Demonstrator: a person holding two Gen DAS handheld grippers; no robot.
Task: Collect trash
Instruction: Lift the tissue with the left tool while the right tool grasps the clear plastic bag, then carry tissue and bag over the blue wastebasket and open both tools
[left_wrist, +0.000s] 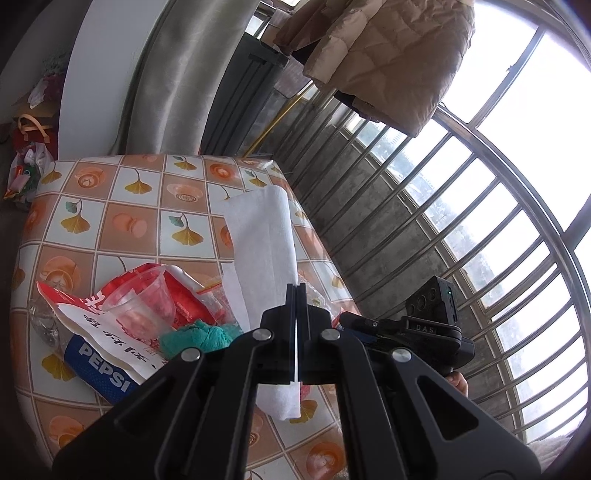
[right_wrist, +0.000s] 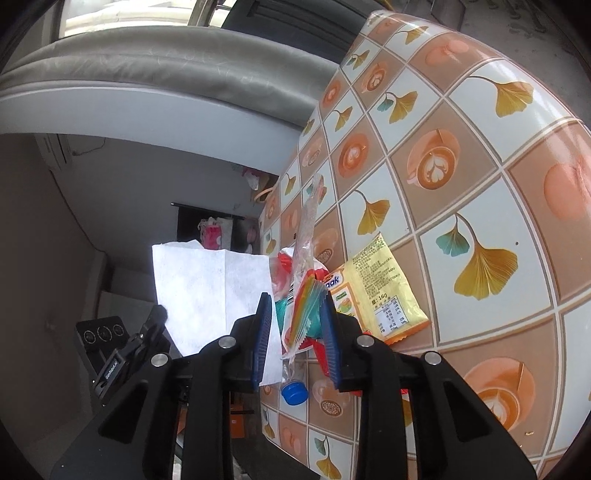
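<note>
White tissue sheet (left_wrist: 264, 236) pinched flat in the closed left gripper (left_wrist: 297, 291), held above the tiled-pattern table (left_wrist: 110, 192). Trash heap at 8 o'clock of it: clear plastic cup (left_wrist: 142, 301) lying on a red-white bag (left_wrist: 110, 314), cup looks empty, Pepsi bottle (left_wrist: 98, 369) w/ teal wad (left_wrist: 199, 338) beside. Right gripper (right_wrist: 295, 325): jaws apart, rainbow wrapper (right_wrist: 303, 310) between them, contact unclear. Yellow sachet (right_wrist: 384, 291) at its 2 o'clock.

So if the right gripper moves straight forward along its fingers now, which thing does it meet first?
Most likely the clear rainbow-striped wrapper, which already stands between the blue pads of the right gripper. Just behind it lie the teal cloth and red packaging; depth there is hard to judge.
</note>
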